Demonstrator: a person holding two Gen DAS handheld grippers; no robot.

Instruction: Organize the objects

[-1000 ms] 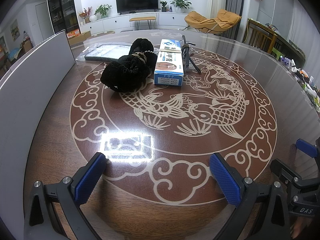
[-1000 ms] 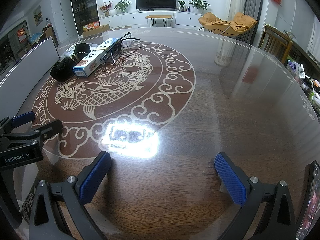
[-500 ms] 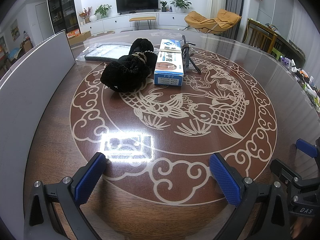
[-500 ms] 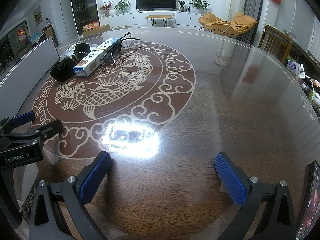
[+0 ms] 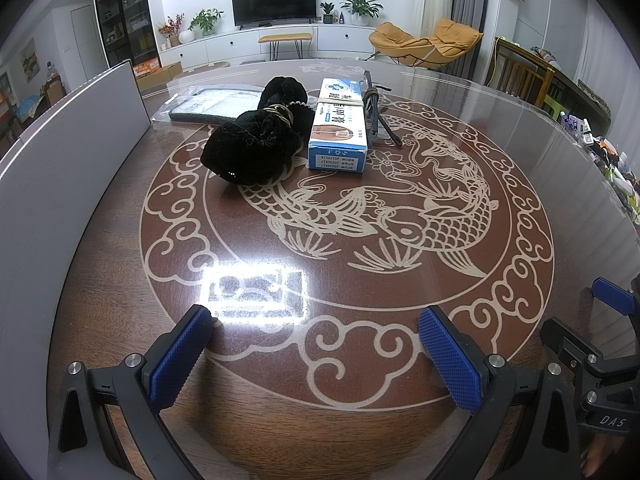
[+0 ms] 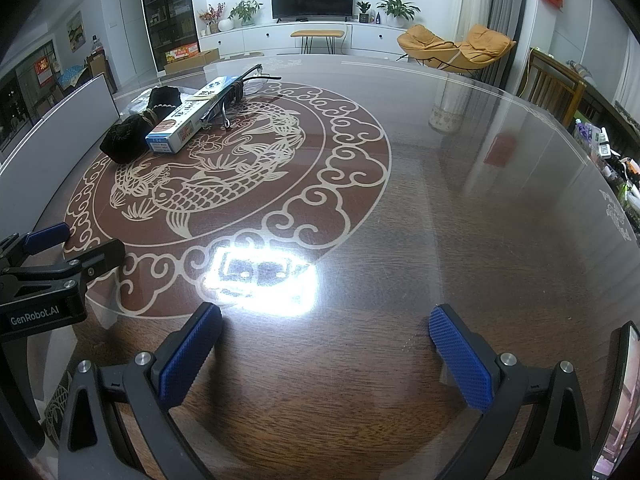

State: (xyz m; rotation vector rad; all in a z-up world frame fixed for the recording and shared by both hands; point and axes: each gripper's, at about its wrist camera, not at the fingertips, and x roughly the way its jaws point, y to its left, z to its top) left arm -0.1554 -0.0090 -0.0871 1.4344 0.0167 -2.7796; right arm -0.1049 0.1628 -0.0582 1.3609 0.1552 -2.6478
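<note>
Left hand-held gripper (image 5: 314,354): jaws spread wide, nothing between the blue pads, held low over the near edge of the worktop (image 5: 400,300). Right hand-held gripper (image 6: 326,354): likewise spread apart and empty, near the bright lamp reflection on the glossy surface. The two units sit side by side; each appears at the edge of the other's view.

Items are grouped at the far left of the round worktop, on the carp-and-cloud inlay. A black velvet pouch (image 5: 256,142) with a beaded tie lies left of a blue-and-white carton (image 5: 340,128), the two touching or very nearly so. A pair of dark-framed glasses (image 5: 374,108) rests against the carton's right side, one temple arm extending onto the inlay. Behind the pouch lies a flat dark item in a clear plastic sleeve (image 5: 208,104). A grey upright panel (image 5: 68,160) borders the worktop on the left. All items are well apart from both grippers.
</note>
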